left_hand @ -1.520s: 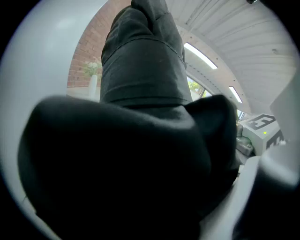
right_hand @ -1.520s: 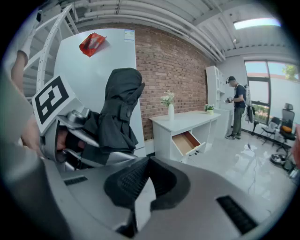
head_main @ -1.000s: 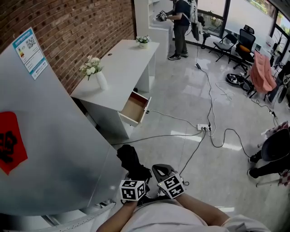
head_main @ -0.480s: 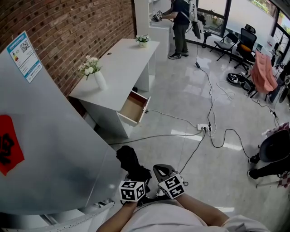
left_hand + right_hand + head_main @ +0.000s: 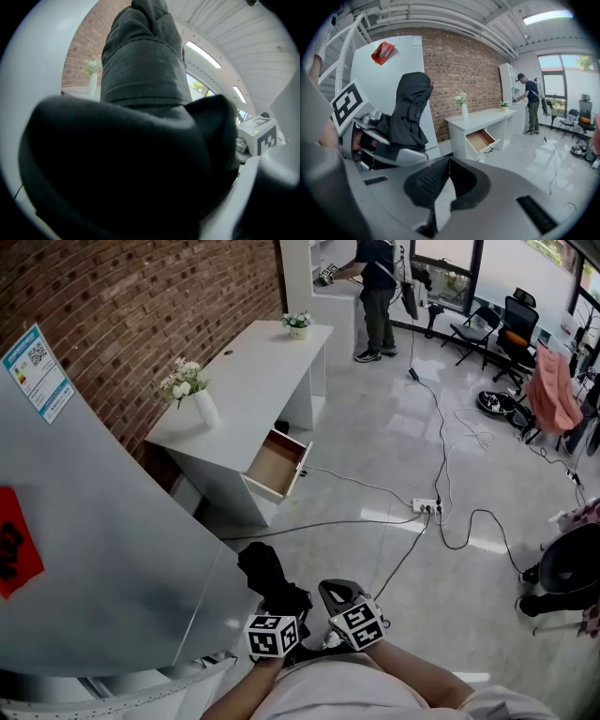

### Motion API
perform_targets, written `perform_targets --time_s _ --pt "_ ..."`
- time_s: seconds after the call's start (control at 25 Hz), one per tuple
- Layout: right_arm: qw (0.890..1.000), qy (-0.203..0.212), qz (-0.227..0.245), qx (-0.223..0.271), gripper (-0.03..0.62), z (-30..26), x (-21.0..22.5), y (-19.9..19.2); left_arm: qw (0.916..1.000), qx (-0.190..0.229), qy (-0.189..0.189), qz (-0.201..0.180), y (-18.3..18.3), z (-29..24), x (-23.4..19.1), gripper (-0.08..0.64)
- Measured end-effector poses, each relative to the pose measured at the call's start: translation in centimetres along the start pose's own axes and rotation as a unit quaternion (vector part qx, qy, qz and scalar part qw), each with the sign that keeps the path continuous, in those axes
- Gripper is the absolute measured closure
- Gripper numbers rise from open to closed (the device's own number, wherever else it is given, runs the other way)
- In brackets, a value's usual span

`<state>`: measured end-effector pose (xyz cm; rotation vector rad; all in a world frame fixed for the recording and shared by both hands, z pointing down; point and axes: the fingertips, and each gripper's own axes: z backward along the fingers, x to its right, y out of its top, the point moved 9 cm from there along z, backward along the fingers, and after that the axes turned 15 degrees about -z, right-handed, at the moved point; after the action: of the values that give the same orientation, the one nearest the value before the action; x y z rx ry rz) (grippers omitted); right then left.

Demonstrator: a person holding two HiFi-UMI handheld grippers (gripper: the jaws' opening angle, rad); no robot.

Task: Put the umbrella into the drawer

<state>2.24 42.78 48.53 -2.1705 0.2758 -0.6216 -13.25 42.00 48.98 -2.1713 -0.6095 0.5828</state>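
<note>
Shiny grey floor (image 5: 375,456) stretched ahead, so I'd say this was the carrying part. Up close, the left tool (image 5: 284,604) was clamped around the folded black umbrella (image 5: 265,570), which poked out forward, probably just for hauling it over. Right tool (image 5: 339,594) was closed on nothing, likely kept spare. Further off, the drawer (image 5: 278,465) hung open under the white worktop (image 5: 253,381), ready to take it.

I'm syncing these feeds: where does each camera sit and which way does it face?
Head view: person's head, steeply down at desk and open drawer; forearms, left gripper, right gripper show.
Left gripper view: on that gripper, along its jaws; clamped umbrella fills it.
Right gripper view: on that gripper, toward the desk; its shut jaws show.
Shared: head and right gripper views both show drawer and umbrella.
</note>
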Motion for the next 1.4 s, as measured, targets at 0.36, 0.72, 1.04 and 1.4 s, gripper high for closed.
perform_targets --time_s 0.36,0.72,1.04,1.4 --pt "1.000 0.011 -0.004 0.002 0.575 0.6 3.0 0.1 0.9992 0.023 0.029 0.015 1.4 -1.5 1.0 0.327" --pt "1.000 0.015 -0.010 -0.001 0.575 0.8 4.4 0.2 0.9986 0.029 0.042 0.018 2.3 -1.8 1.3 0.327" --pt "0.999 -0.001 -0.031 -0.009 0.575 -0.6 6.5 0.3 0.9984 0.031 0.034 0.032 2.9 -4.4 -0.2 0.327" --pt "0.997 0.003 -0.063 -0.040 0.575 -5.2 7.4 1.0 0.9993 0.004 0.027 0.024 3.4 -7.3 -3.9 0.327"
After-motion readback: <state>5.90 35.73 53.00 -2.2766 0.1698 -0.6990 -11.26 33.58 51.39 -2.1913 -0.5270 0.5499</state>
